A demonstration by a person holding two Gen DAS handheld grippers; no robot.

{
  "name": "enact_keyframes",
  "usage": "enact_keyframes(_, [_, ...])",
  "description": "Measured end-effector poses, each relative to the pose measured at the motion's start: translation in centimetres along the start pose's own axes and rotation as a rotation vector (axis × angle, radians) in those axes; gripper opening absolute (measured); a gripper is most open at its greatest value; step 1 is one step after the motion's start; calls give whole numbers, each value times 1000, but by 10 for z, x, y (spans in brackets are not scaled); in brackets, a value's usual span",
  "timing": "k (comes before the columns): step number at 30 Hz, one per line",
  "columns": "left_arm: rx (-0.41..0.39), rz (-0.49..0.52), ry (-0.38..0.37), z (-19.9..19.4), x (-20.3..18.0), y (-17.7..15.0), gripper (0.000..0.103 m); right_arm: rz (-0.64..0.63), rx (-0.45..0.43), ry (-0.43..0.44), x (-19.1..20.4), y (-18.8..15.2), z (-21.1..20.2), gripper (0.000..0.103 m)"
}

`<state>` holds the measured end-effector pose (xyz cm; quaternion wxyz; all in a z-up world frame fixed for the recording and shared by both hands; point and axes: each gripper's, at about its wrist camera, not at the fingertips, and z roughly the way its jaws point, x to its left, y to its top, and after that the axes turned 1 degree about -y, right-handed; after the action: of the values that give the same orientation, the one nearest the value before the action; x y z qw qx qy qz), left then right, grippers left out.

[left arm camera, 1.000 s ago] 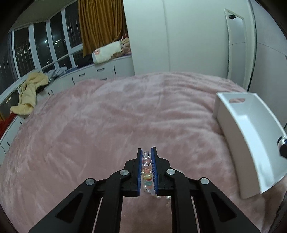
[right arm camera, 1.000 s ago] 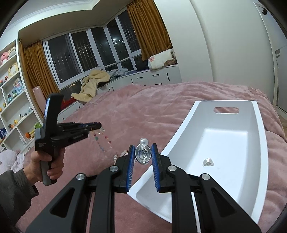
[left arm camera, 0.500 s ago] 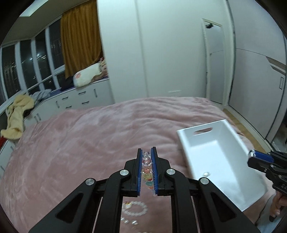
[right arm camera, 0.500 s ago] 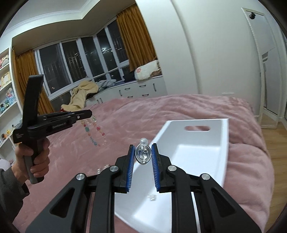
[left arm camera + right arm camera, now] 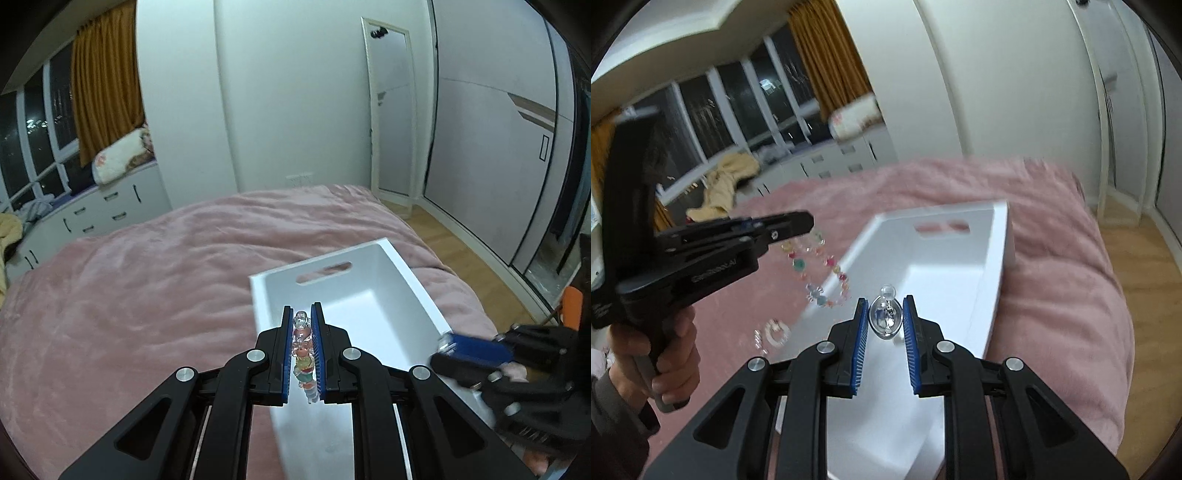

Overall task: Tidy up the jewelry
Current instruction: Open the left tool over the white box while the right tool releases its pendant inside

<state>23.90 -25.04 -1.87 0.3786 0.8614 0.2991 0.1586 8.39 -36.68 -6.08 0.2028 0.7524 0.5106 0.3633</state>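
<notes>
Both pairs of jaws are pinching jewelry: the left gripper [image 5: 303, 325] is closed on a beaded bracelet [image 5: 303, 354], the right gripper [image 5: 885, 317] on a silver pendant [image 5: 885, 319]. Within the last 1 second both were carried over the white bin [image 5: 373, 306], so release is judged near. Only the right view shows the bracelet loop hanging and a pearl bracelet [image 5: 774, 329] on the pink blanket [image 5: 1052, 280].

A home bedroom: a pink plush bed [image 5: 155, 295], ochre curtains [image 5: 107, 77], window-seat drawers [image 5: 103, 210] and wardrobe [image 5: 491, 140].
</notes>
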Motion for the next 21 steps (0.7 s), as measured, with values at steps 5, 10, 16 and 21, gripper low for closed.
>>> enact_keyframes(5, [82,-15,-31,41,-11,-11,15,79,82,13,-16,-3,19,20])
enact_keyframes(10, [130,-31,-59,63,-14,-24,16,70,76,26,-12,-3,21,21])
enact_keyframes(16, [114,-99,-81,55,-3,-22,57,34,36,62,-4,-3,15,65])
enact_keyframes(21, [77,-93,-34,31,13,-14,75,-38,-5,8,12,-1,8,84])
